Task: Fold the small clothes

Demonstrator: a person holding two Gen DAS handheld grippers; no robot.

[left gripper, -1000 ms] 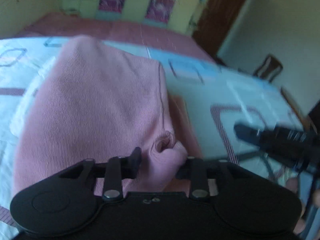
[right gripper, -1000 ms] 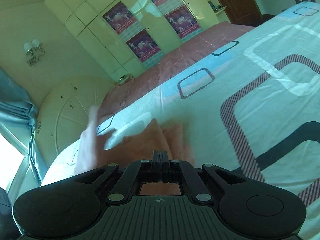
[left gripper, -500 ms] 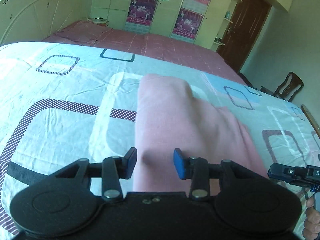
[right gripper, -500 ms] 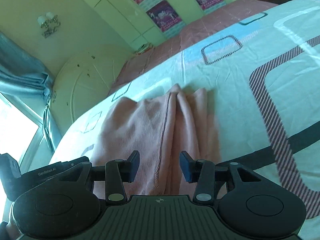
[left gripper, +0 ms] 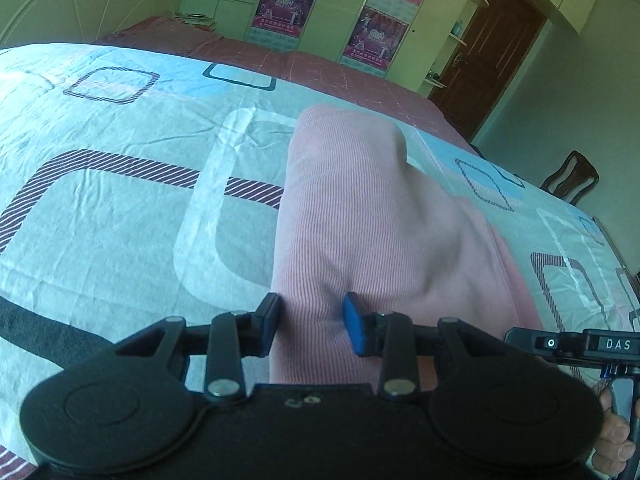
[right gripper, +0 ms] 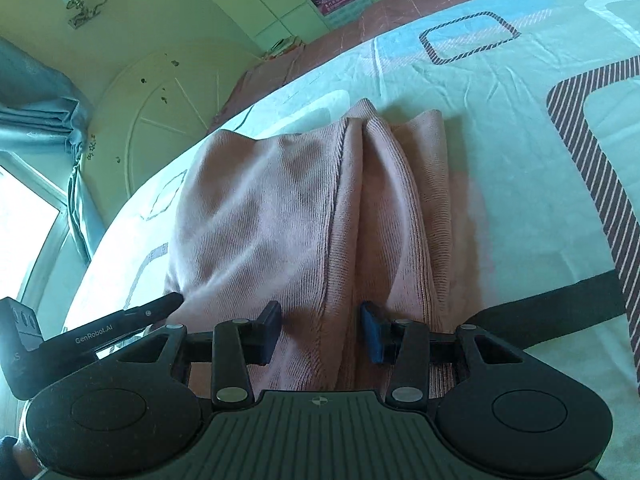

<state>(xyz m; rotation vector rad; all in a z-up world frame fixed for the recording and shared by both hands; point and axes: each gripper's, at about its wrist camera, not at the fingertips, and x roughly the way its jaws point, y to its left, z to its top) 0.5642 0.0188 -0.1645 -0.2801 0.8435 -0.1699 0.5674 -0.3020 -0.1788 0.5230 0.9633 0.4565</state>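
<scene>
A pink ribbed garment (left gripper: 372,216) lies folded on the patterned bedsheet (left gripper: 120,208). It also shows in the right wrist view (right gripper: 280,208), with layered folds and a seam running away from me. My left gripper (left gripper: 312,322) is open just above the garment's near edge, holding nothing. My right gripper (right gripper: 322,332) is open over the near end of the same garment, holding nothing. The other gripper's body shows at each view's edge: the right one in the left wrist view (left gripper: 580,346), the left one in the right wrist view (right gripper: 88,332).
The bed has a white sheet with striped and dark squares. A pink blanket (left gripper: 320,68) covers its far part. Wardrobes with posters (left gripper: 288,8), a brown door (left gripper: 492,52) and a chair (left gripper: 572,176) stand beyond. A headboard (right gripper: 160,112) and curtain (right gripper: 36,120) are at left.
Both grippers have opened and let go of the garment, which now lies folded on the sheet. One second ago the left gripper held a bunch of cloth and the right was shut.
</scene>
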